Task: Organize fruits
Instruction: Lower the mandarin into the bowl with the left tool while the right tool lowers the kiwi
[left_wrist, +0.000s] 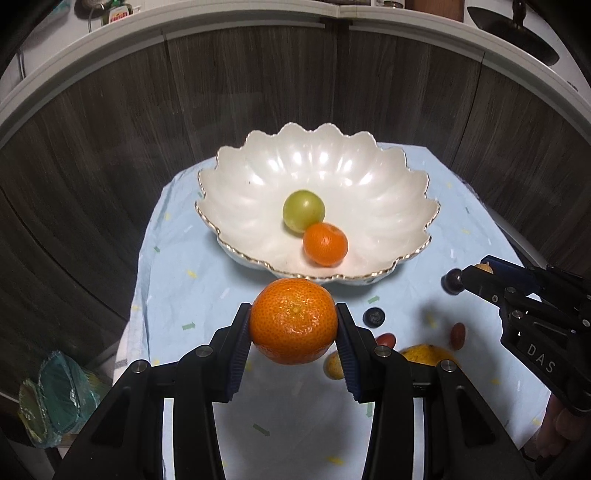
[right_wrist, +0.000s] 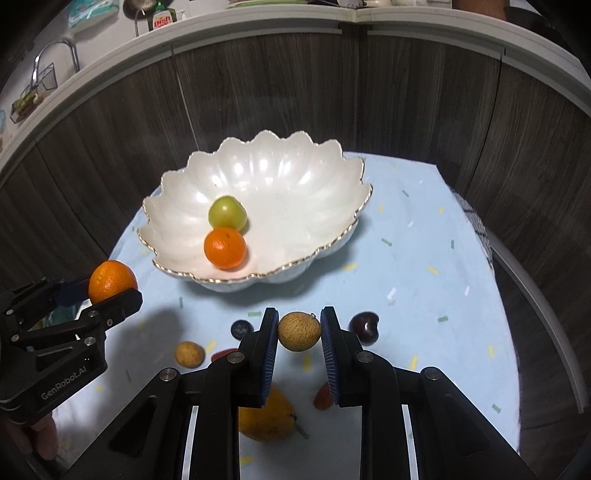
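Left gripper (left_wrist: 294, 320) pinches a mandarin (left_wrist: 294, 320), right gripper (right_wrist: 299, 331) a small tan fruit (right_wrist: 299, 331), both short of the bowl (right_wrist: 280, 173). Two fruits already lie inside; several more wait on the cloth (right_wrist: 424, 229).

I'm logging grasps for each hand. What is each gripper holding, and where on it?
The left gripper clamps a large mandarin across its sides. The right gripper pinches a small tan round fruit across its sides.

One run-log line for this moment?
left gripper: shut on mandarin | right gripper: shut on tan fruit | bowl: green fruit, small mandarin
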